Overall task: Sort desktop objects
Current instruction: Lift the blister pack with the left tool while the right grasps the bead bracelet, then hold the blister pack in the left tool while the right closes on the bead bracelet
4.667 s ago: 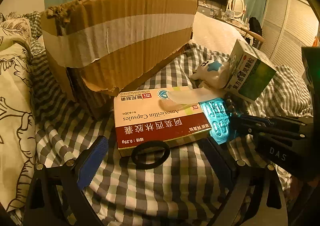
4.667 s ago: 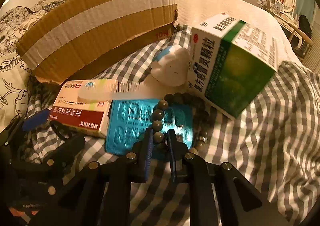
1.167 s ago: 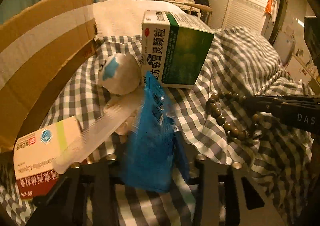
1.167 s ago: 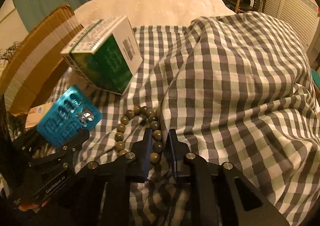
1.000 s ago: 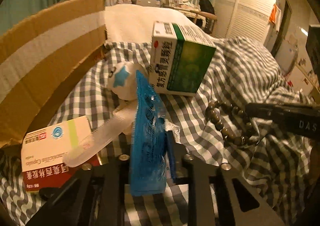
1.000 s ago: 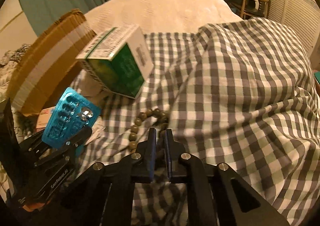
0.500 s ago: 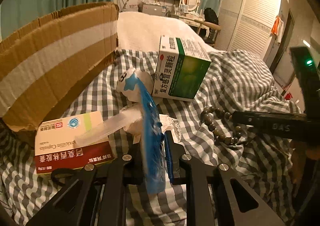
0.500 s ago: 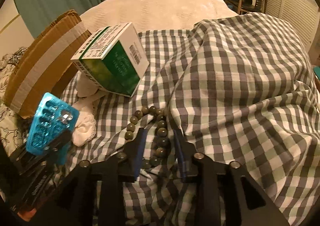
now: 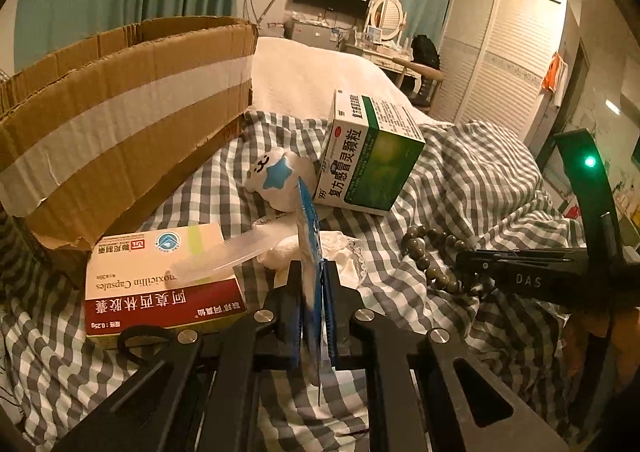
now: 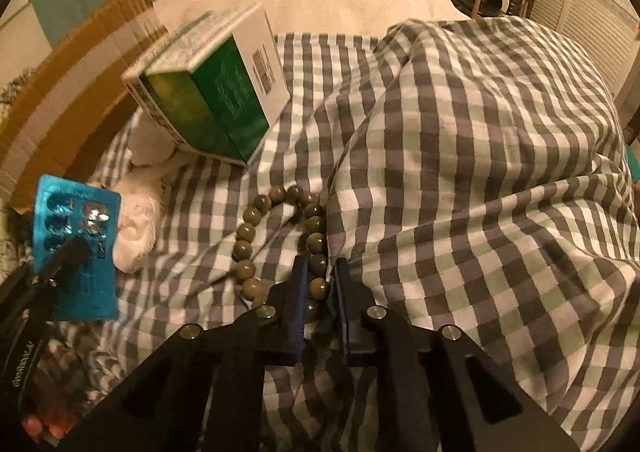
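Fingers of our left gripper [image 9: 311,294] clamp the blister pack [image 10: 76,244], lifted edge-up above the checked blanket [image 10: 480,172]; our right gripper [image 10: 320,288] is narrowly parted around one strand of the beads [image 10: 276,232], which lie on the blanket; beyond sit the green box [image 9: 372,154], the red box [image 9: 156,284], the comb [image 9: 228,256] across it and the cardboard [image 9: 120,132].
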`<state>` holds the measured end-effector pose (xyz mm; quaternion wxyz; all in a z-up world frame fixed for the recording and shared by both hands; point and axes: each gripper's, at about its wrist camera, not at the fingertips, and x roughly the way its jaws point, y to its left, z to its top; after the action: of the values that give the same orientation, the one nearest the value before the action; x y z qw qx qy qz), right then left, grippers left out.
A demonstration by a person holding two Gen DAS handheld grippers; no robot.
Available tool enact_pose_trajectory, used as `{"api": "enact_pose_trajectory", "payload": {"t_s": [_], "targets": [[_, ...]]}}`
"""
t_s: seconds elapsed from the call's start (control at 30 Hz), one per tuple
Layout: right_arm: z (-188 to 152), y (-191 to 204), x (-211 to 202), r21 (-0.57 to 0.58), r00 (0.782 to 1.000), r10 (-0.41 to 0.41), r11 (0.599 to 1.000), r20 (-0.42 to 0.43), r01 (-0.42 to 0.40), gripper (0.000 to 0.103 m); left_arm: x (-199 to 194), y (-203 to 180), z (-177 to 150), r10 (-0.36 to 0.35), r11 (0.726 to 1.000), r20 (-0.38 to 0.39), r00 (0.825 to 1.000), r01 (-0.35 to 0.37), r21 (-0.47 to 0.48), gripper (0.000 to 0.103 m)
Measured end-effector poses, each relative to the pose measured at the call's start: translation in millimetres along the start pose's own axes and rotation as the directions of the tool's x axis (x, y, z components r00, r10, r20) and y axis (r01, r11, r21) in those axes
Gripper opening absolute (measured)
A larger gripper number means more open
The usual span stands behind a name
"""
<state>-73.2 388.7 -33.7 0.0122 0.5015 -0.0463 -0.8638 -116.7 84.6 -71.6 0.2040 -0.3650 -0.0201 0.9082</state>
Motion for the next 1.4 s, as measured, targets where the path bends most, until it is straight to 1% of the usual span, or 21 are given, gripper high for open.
{"api": "enact_pose_trajectory", "payload": {"t_s": [0.2, 0.37, 0.5, 0.73, 0.87, 1.1, 1.33, 1.37, 1.4], "targets": [[0.3, 1.3, -18.3, -0.004, 0.998, 0.033, 0.999, 0.051, -0.033, 0.012, -8.7, -0.5, 3.5, -0.001, 1.0, 0.015, 1.0, 0.002, -0.008, 0.009], [-2.7, -3.0, -33.4, 0.015, 0.994, 0.079, 0.997, 0.074, -0.08, 0.012, -17.5, 0.0, 7.6, -0.008, 1.0, 0.034, 0.999, 0.009, -0.013, 0.009], [-3.3, -0.7, -46.2, 0.013, 0.991, 0.09, 0.996, 0.1, -0.092, 0.012, -20.2, 1.2, 9.1, -0.006, 1.0, 0.036, 0.999, 0.007, -0.019, 0.009], [-10.7, 0.7, -55.4, 0.013, 0.989, 0.098, 0.995, 0.113, -0.1, 0.012, -24.1, 2.3, 7.5, -0.004, 1.0, 0.032, 0.999, 0.005, -0.023, 0.009], [-17.9, 0.6, -66.0, 0.022, 0.984, 0.13, 0.991, 0.123, -0.134, 0.01, -30.4, 1.7, 6.5, -0.006, 1.0, 0.037, 0.999, 0.007, -0.027, 0.009], [-30.7, 5.1, -72.8, 0.01, 0.987, 0.112, 0.993, 0.118, -0.114, 0.01, -43.5, 8.0, 5.8, -0.018, 0.998, 0.051, 0.999, 0.021, -0.053, 0.009], [-32.3, -8.2, -61.3, 0.053, 0.99, 0.103, 0.993, 0.098, -0.108, 0.01, -41.7, 13.1, 0.9, 0.003, 0.998, 0.038, 0.999, -0.001, -0.069, 0.009], [-32.0, -9.7, -58.7, 0.06, 0.991, 0.101, 0.993, 0.092, -0.106, 0.011, -39.3, 13.4, 0.5, 0.008, 0.998, 0.033, 0.999, -0.005, -0.07, 0.009], [-31.8, -10.6, -56.9, 0.063, 0.991, 0.101, 0.992, 0.088, -0.107, 0.015, -37.9, 13.6, -0.3, 0.01, 0.998, 0.031, 0.999, -0.008, -0.07, 0.009]]}}
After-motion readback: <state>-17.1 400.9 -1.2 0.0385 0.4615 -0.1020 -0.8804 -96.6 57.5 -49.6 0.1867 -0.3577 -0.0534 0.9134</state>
